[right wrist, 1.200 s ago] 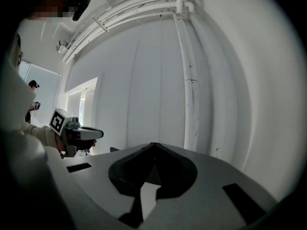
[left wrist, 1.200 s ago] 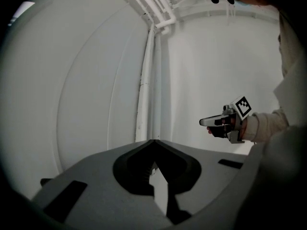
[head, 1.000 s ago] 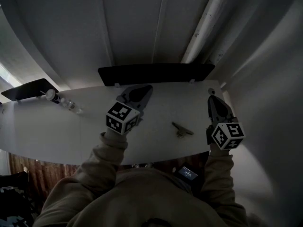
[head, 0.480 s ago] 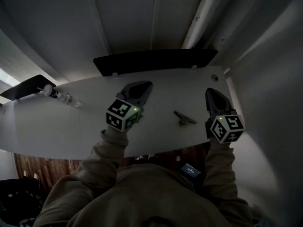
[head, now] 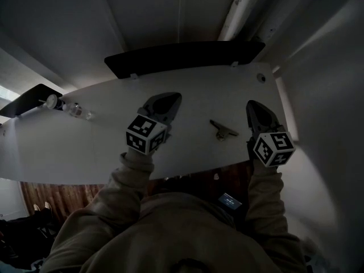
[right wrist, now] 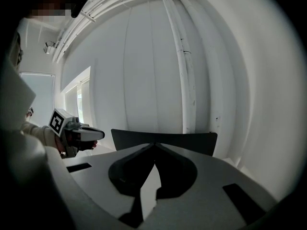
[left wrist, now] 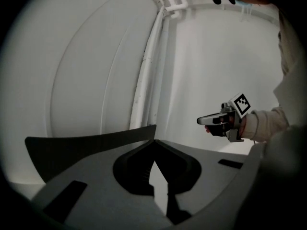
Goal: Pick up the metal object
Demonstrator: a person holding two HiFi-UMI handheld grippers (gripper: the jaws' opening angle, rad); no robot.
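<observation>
A small dark metal object (head: 223, 129) lies on the white table (head: 85, 147), near its front edge. My left gripper (head: 170, 98) hovers over the table to the object's left, its jaws meeting at the tips (left wrist: 154, 140) with nothing between them. My right gripper (head: 252, 104) is just to the object's right, also shut and empty (right wrist: 154, 145). Each gripper view looks at the white wall and shows the other gripper: the right gripper (left wrist: 211, 120) and the left gripper (right wrist: 91, 133). The metal object is not in either gripper view.
A dark panel (head: 182, 58) stands along the table's back edge, and a second one (head: 28, 98) is at far left. Small bottle-like items (head: 68, 108) lie at the left. A white pipe (head: 239, 10) runs up the wall. The table ends just right of the right gripper.
The head view has tilted, so the table, the object and both grippers sit higher in frame. Both grippers keep their places beside the object and stay shut.
</observation>
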